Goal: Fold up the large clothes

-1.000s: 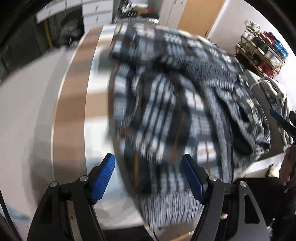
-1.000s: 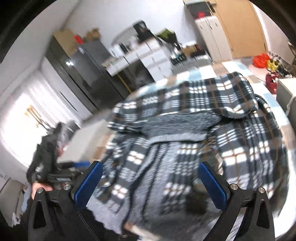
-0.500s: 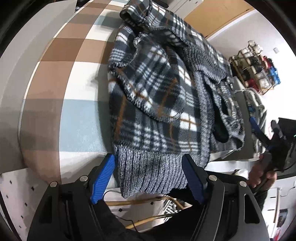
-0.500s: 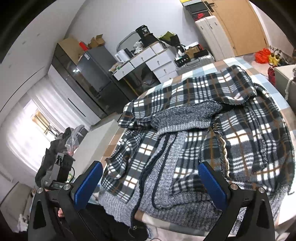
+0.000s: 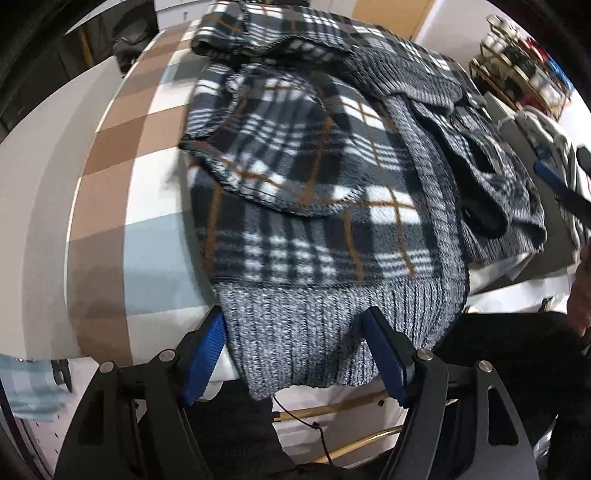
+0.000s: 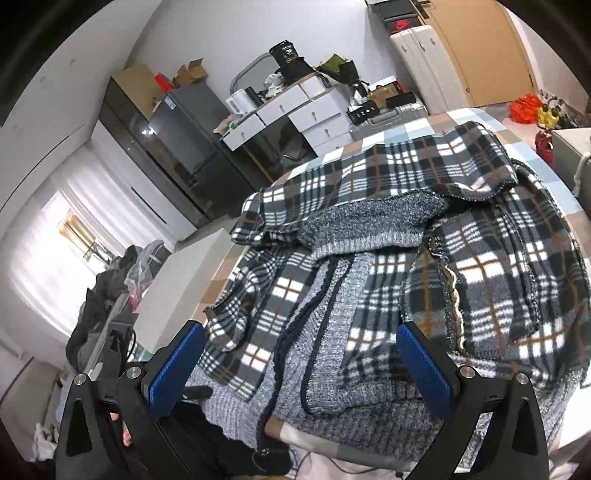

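Rumpled plaid jacket (image 5: 314,192) over checkered table (image 5: 122,155)

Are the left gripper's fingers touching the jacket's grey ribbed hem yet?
Cannot tell. In the left wrist view the open left gripper straddles the ribbed hem hanging off the bed; both fingers sit at its edges, with neither clear contact nor gap.

Very little could be read. In the right wrist view a black container (image 6: 286,55) on top of the white drawer unit (image 6: 295,110) carried a pale label with the number "36"; smaller print above it was too blurred to make out. A red logo on a dark box (image 6: 400,23) was illegible. The left wrist view showed no text.
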Tool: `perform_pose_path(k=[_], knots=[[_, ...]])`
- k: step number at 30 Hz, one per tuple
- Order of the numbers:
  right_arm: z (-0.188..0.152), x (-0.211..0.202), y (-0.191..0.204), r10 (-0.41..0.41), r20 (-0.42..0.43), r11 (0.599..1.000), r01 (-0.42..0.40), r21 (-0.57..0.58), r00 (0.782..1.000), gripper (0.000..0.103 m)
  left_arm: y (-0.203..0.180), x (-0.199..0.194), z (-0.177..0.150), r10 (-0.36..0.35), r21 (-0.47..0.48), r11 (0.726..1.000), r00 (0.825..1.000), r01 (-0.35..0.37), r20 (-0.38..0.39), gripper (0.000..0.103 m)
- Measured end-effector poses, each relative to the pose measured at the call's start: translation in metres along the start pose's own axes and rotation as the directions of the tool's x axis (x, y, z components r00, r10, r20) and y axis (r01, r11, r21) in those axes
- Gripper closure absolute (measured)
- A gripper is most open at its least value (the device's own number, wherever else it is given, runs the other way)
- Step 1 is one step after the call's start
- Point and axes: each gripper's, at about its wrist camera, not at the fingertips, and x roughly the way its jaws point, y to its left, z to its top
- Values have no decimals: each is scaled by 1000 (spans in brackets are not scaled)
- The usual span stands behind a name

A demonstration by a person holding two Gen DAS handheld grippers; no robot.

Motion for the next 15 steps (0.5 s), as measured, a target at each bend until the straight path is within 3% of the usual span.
perform_pose_path(k=[3,8,10,12,15], knots=[[-1,3,1,1,-12,1000,-1,-4,1000,0,-6,3,0,17,23,1000,1000,-17,1,32],[-2,9,4,-2,-27,1000,2,-12,1000,0,-8,-2,0,-27,36,999,1000,27,16,32],[-2,12,3,-1,-36,1000,1,-8,999,0,-5,-8,2,-117,14,993,993,116,34,32],[-2,14,3,-3,-40,1000,3,-4,999,0,-4,-16,6,-219,-4,976,974,219,57,33],[-1,15,2,1,-42,1000,-1,9,999,0,-14,-25,19,-288,56,957,955,284,67,32]])
